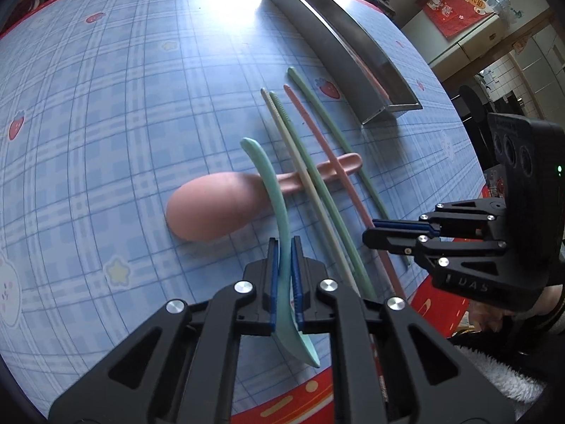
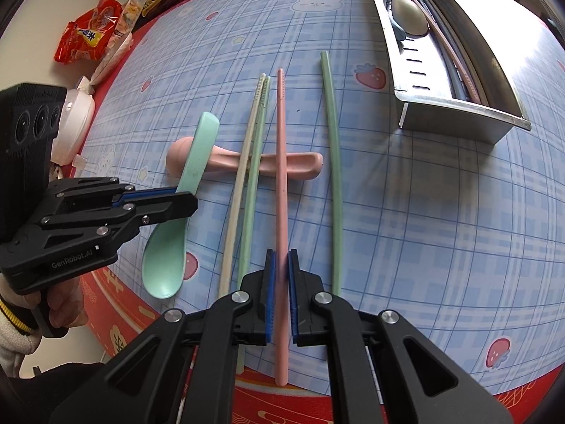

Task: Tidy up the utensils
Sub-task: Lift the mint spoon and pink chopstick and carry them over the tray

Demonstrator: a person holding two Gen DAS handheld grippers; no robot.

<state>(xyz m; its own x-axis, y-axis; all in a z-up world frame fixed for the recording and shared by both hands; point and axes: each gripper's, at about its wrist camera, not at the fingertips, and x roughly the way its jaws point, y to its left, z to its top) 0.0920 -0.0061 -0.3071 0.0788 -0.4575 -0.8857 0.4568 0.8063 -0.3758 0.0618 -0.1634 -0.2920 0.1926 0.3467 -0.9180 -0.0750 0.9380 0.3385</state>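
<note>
My left gripper (image 1: 284, 247) is shut on a mint green spoon (image 1: 272, 190), gripping its handle; the spoon also shows in the right wrist view (image 2: 190, 183), with the left gripper (image 2: 183, 199) on it. My right gripper (image 2: 281, 258) is shut on a pink chopstick (image 2: 281, 162); it also shows in the left wrist view (image 1: 370, 231). A pink spoon (image 1: 215, 205) lies crosswise under a cream chopstick (image 2: 243, 169), a green chopstick (image 2: 256, 166) and the pink one. Another green chopstick (image 2: 333, 162) lies to the right.
A steel utensil tray (image 2: 455, 113) stands at the far right, holding a spoon (image 2: 409, 14) and several chopsticks; it also shows in the left wrist view (image 1: 353, 46). Snack packets (image 2: 91, 35) and a white bowl (image 2: 76, 123) sit beyond the table's left edge.
</note>
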